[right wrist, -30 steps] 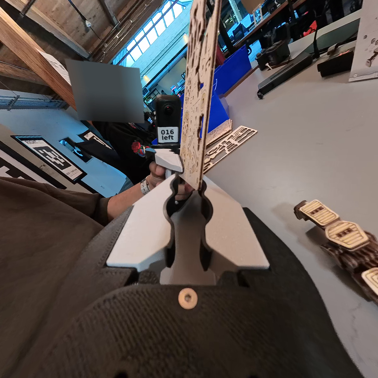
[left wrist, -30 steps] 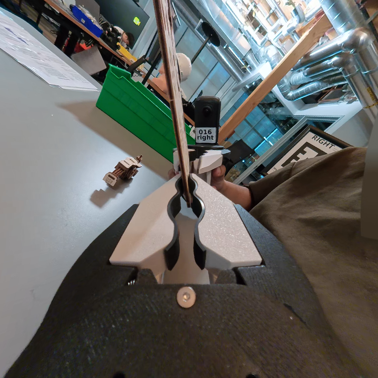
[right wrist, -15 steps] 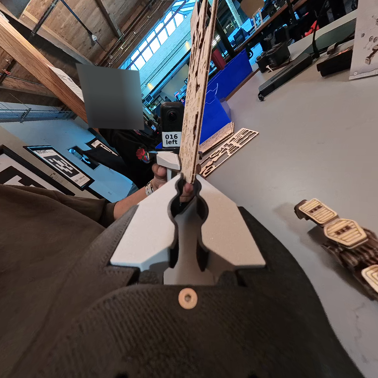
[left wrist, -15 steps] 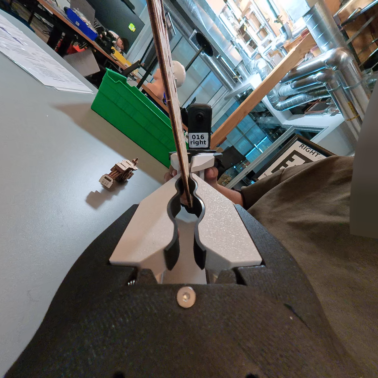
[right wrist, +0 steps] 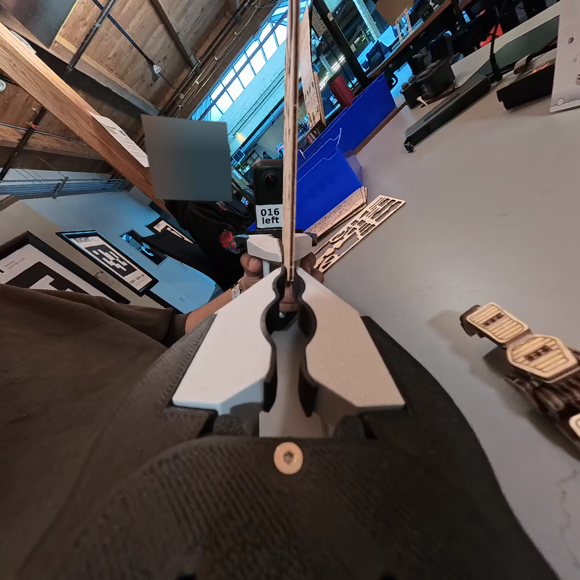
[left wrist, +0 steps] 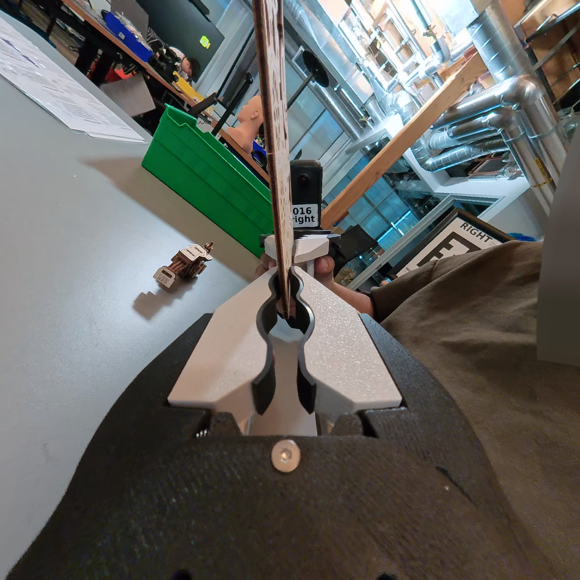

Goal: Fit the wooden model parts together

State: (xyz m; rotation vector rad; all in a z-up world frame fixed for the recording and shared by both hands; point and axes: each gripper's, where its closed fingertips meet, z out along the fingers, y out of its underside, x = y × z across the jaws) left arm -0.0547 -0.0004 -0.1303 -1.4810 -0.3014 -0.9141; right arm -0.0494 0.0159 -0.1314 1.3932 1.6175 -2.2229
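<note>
A thin laser-cut wooden parts sheet (left wrist: pixel 276 125) stands upright, seen nearly edge-on in both views. My left gripper (left wrist: pixel 286 272) is shut on its lower edge. My right gripper (right wrist: pixel 288 276) is shut on the same sheet (right wrist: pixel 290 125) from the opposite side. Each gripper faces the other, which shows just beyond the sheet: the right one (left wrist: pixel 296 249) in the left wrist view and the left one (right wrist: pixel 276 248) in the right wrist view. A small partly built wooden model (left wrist: pixel 185 265) sits on the grey table (left wrist: pixel 78 235). It also shows at the right in the right wrist view (right wrist: pixel 533 354).
A green bin (left wrist: pixel 207 185) and printed papers (left wrist: pixel 56 91) lie at the table's far side. More wooden parts sheets (right wrist: pixel 354 226) lie flat by a blue bin (right wrist: pixel 339 163). Black devices (right wrist: pixel 445 103) sit farther back. The person's brown sleeve (left wrist: pixel 470 345) fills one side. Less than 4 cm separates the two grippers' tips.
The sheet has turned in the right wrist view from showing its cut face to edge-on. Both grippers stay shut on it and have shifted only slightly.
</note>
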